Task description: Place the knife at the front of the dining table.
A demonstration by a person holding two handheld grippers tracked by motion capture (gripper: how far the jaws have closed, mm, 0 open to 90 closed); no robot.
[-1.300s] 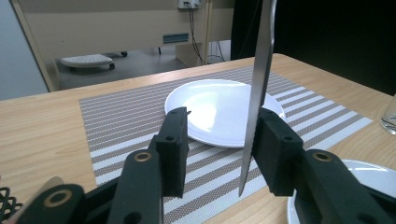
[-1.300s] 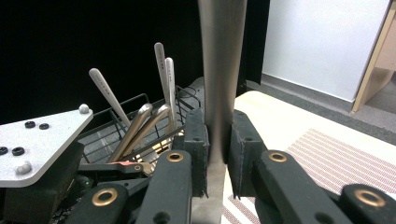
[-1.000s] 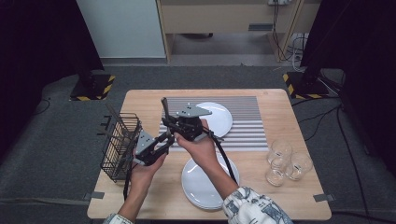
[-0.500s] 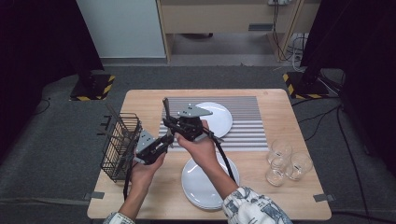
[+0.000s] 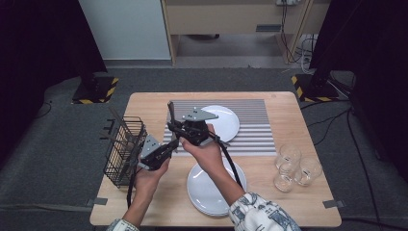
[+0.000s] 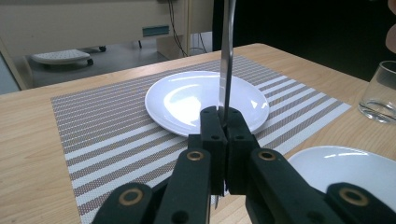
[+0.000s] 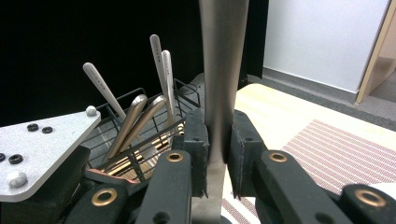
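We see both grippers [image 5: 174, 137] above the striped placemat [image 5: 250, 134], each clamped on one upright table knife [image 7: 223, 70]; left gripper [image 6: 223, 122], jaws just closing, grips lower than right gripper [image 7: 219, 140].

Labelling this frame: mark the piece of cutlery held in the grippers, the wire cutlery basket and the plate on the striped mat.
piece of cutlery [image 7: 223, 70], right gripper view, on its flat metal handle above the jaws.
wire cutlery basket [image 5: 124, 153], high view, on its black wire side wall.
plate on the striped mat [image 6: 187, 100], left gripper view, on its bare white centre.
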